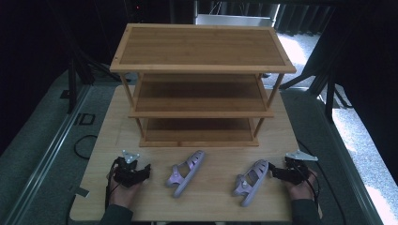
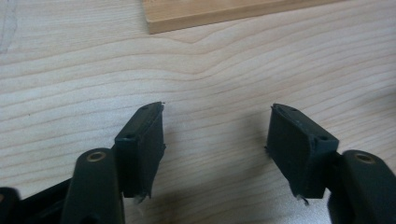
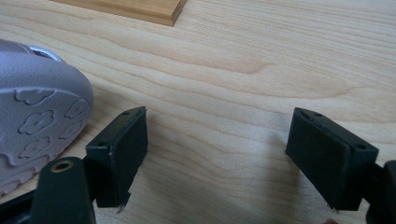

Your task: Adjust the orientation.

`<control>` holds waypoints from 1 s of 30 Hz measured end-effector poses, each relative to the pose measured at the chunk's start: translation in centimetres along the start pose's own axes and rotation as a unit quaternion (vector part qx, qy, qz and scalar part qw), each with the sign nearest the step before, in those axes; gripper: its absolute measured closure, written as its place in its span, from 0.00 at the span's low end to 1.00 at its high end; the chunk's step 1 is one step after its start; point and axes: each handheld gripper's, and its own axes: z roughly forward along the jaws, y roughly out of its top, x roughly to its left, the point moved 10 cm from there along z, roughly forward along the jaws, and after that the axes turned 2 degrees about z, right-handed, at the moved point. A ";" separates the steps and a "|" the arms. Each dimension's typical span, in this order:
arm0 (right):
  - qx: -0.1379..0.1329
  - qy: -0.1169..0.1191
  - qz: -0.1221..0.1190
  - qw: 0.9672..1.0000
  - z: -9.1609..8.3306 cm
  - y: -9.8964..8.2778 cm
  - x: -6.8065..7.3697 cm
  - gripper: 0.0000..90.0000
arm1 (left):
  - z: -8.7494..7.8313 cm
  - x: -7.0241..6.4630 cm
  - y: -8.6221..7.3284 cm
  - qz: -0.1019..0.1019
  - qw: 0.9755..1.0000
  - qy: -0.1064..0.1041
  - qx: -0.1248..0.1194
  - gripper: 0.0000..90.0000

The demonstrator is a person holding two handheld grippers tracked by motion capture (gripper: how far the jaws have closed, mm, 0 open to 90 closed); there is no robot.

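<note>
Right sandal [image 1: 251, 181] sole pattern visible in right gripper view; both claws spread, empty.

- This looks like a recording studio or lab set-up rather than a home.
- Black curtains [image 1: 28, 56] hang all around, far beyond the left gripper [image 1: 133, 172] and right gripper [image 1: 285, 172].
- Dark stand legs [image 1: 328, 93] rise beyond the right gripper, beside the light wooden table [image 1: 206, 201].
- A metal floor rail [image 1: 47, 154] runs along grey carpet, out past the left gripper.
- A staged bamboo shoe rack [image 1: 202, 61] and two lilac sandals, one [image 1: 185, 173] by the left gripper and one [image 1: 252, 182] by the right, sit alone as props.
</note>
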 end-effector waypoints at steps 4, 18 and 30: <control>0.000 0.000 0.000 1.000 0.0 0.0 0.0 0.22 | -0.3 0.1 0.0 -0.018 1.000 -0.016 -0.002 0.46; 0.000 -0.001 0.000 1.000 0.0 0.0 0.0 0.22 | -4.3 -4.9 3.0 0.017 0.989 -0.126 -0.070 0.51; 0.000 -0.001 0.001 1.000 0.0 0.0 0.0 0.22 | -5.0 -8.4 3.4 0.052 0.982 -0.170 -0.071 0.59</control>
